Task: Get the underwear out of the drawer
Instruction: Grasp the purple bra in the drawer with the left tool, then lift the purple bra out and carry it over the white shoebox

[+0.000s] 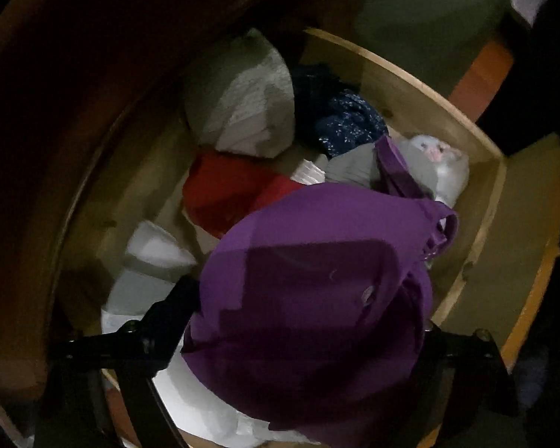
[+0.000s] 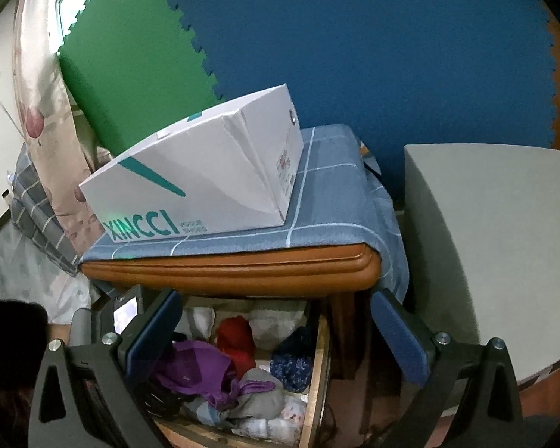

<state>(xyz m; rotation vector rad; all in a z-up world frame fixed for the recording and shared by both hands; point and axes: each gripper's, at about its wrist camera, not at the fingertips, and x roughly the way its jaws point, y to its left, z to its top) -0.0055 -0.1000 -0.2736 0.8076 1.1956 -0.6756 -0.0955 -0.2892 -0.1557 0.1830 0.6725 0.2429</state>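
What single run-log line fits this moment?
left gripper: shut on purple underwear | right gripper: open, empty | drawer: open

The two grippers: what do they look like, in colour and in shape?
The right gripper has flat, rectangular blue pads on black angular frames with triangular cut-outs and silver bolts. The left gripper has black fingers with bolt heads; its view is dark, so pad colour is unclear. No cables or sleeves are visible.

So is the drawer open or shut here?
Open: the drawer is pulled out below the nightstand top, with the purple underwear and other clothes visible inside.
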